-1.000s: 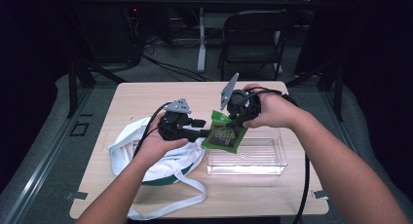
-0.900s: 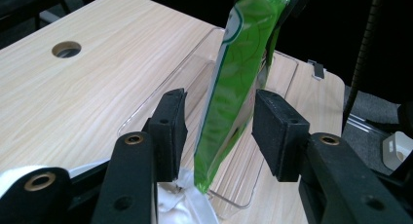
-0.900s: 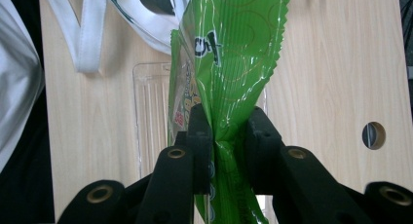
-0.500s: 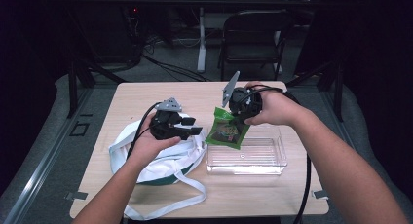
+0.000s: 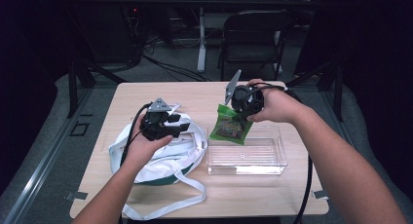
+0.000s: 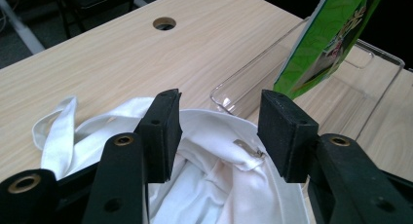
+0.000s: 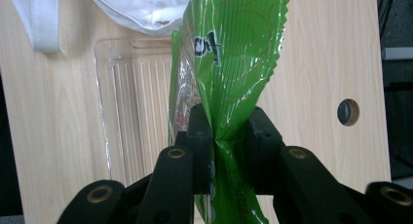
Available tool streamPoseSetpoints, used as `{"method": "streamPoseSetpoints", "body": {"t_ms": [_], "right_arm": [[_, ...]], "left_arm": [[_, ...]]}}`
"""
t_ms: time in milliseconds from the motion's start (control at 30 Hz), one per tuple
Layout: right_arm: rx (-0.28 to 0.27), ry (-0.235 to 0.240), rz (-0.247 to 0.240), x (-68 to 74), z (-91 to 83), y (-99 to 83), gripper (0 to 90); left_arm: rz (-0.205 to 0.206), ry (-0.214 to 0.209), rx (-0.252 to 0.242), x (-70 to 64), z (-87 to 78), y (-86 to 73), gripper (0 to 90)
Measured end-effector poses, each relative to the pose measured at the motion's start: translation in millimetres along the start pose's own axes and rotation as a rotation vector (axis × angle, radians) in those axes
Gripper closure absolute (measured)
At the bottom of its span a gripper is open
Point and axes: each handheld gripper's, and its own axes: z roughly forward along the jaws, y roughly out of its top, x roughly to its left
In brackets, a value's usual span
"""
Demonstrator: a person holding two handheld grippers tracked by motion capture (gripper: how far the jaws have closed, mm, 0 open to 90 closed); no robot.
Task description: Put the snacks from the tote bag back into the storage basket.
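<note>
A green snack packet (image 5: 231, 128) hangs from my right gripper (image 5: 242, 116), which is shut on its upper edge (image 7: 228, 131). The packet dangles over the left end of a clear plastic tray (image 5: 263, 158), and its lower corner (image 6: 324, 44) is in the left gripper view above the tray (image 6: 375, 78). My left gripper (image 5: 182, 127) stands open over a white cloth bag (image 5: 168, 153) with nothing between its pads (image 6: 287, 131). The bag (image 6: 214, 185) lies crumpled just below those jaws.
The bag's long white straps (image 5: 160, 209) trail toward the table's front edge. A round cable hole (image 6: 164, 23) is in the tabletop (image 5: 204, 97) behind the tray. A black folding chair (image 5: 253, 44) and cables stand beyond the far edge.
My left gripper has let go of the packet and drawn back left over the bag. The right gripper has kept the packet and carried it slightly right, above the tray's left end.
</note>
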Motion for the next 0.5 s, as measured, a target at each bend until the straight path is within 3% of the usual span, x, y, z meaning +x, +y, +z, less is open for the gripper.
{"method": "streamPoseSetpoints", "body": {"t_ms": [500], "right_arm": [[0.063,-0.010,-0.033,-3.3,18.7,4.0,75.1]], "left_arm": [[-0.070,0.029,0.010,12.2,-3.6,-25.3,50.3]]}}
